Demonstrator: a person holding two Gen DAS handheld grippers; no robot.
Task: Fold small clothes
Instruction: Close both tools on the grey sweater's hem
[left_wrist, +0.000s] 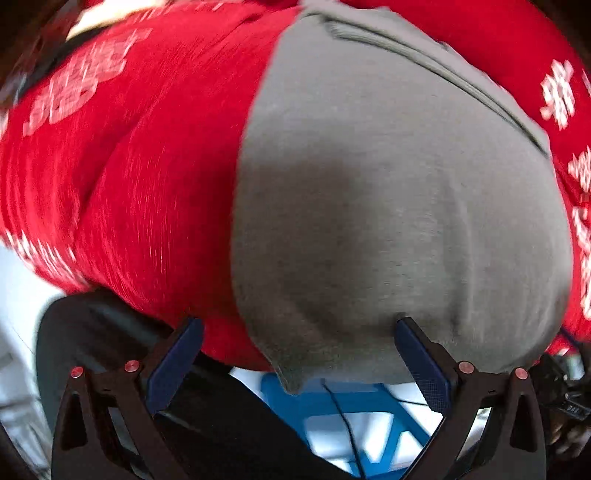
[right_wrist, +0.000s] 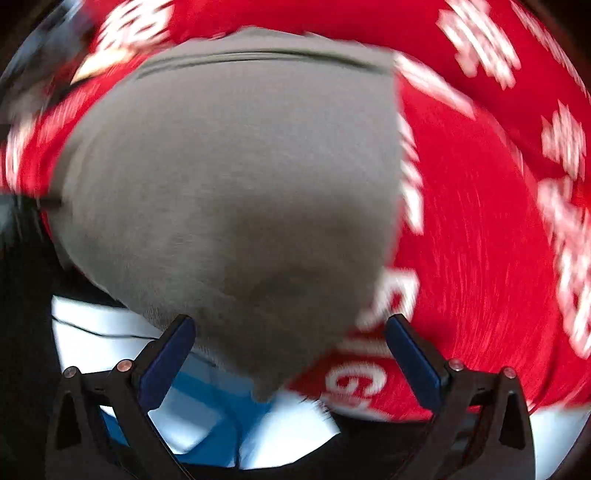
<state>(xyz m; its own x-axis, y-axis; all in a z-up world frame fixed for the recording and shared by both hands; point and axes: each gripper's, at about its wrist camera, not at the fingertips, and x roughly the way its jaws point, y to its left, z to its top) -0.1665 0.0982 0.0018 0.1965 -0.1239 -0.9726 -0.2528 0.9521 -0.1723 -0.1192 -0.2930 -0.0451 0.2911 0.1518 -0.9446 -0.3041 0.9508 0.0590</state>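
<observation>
My left gripper (left_wrist: 299, 328) and right gripper (right_wrist: 290, 326) both stand with jaws apart, clamping nothing, each just short of the grey garment (left_wrist: 388, 221), which lies flat on the red printed cloth (left_wrist: 129, 184) with one corner hanging over its near edge. I judge folding barely begun; I see no finished fold. The left view alone shows a blue frame (left_wrist: 332, 402) and dark cable (left_wrist: 343, 421) below; the right view is blurrier.

A blue frame (left_wrist: 332, 402) stands on pale, brightly lit floor (right_wrist: 295, 443) below.
</observation>
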